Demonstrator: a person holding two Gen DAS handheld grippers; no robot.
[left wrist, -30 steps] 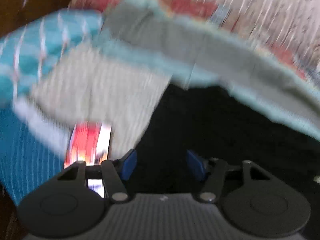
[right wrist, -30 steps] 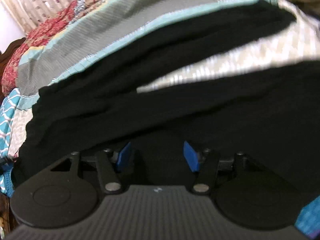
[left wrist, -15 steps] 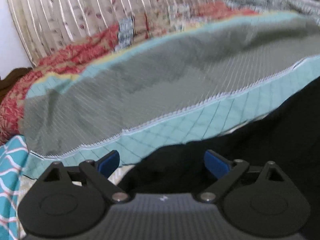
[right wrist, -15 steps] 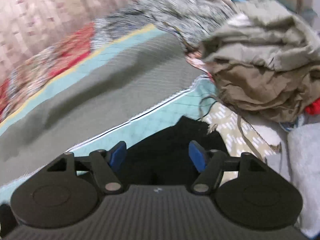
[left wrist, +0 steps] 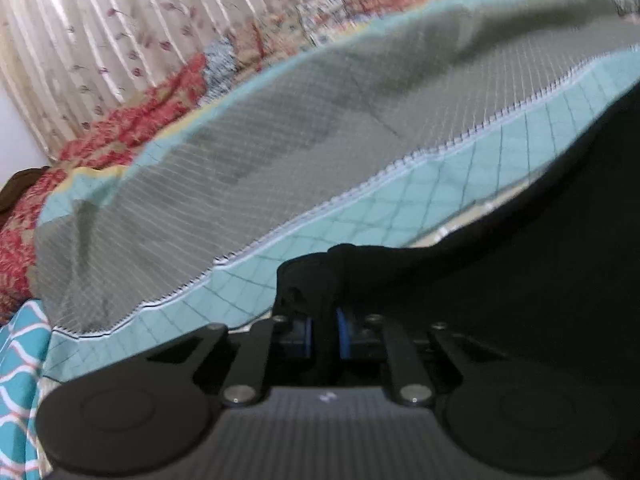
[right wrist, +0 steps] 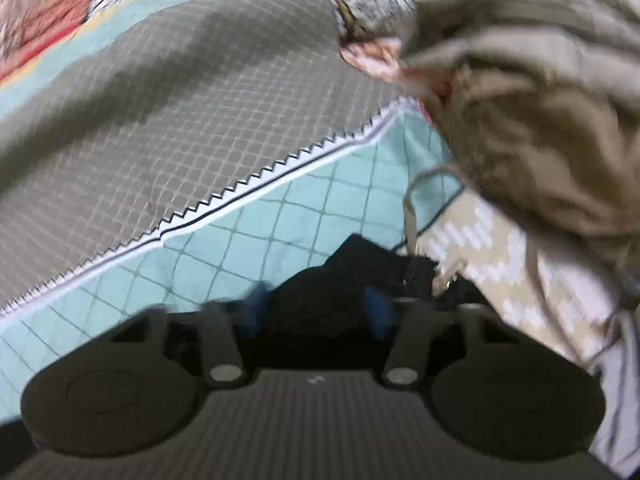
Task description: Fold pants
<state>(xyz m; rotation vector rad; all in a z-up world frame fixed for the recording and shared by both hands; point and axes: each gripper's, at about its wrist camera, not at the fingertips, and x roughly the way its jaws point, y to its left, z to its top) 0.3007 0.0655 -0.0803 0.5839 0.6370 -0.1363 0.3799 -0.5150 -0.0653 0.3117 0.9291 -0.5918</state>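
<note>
A bed covered by a quilt fills both wrist views, and the quilt's white zigzag seam [left wrist: 404,160] serves here as the landmark. On the near side of that seam runs a pale teal band [left wrist: 384,216] with a diamond grid; on the far side lies a grey-green panel [left wrist: 280,120].

Nearest the left camera, the left gripper [left wrist: 325,334] has its blue pads drawn close together, pinching a bunched edge of the black pants [left wrist: 520,280]. The dark cloth rises in a small fold just above the pads and spreads to the right, lying on the teal band on the near side of the seam.

Nearest the right camera, the right gripper [right wrist: 316,310] has its blue fingertips [right wrist: 376,310] set moderately apart, with an end of the black pants [right wrist: 360,264] lying between them. The view is blurred, and whether the pads press the cloth cannot be told. This end also sits on the near side of the seam, on the teal band [right wrist: 248,248].

To the right of the seam's far end, a heap of crumpled khaki clothing [right wrist: 532,120] rests on the bed.

Beyond the grey-green panel, a red floral patchwork border [left wrist: 132,120] edges the quilt, and behind that hangs a cream pleated curtain [left wrist: 132,24] with small pink flowers.
</note>
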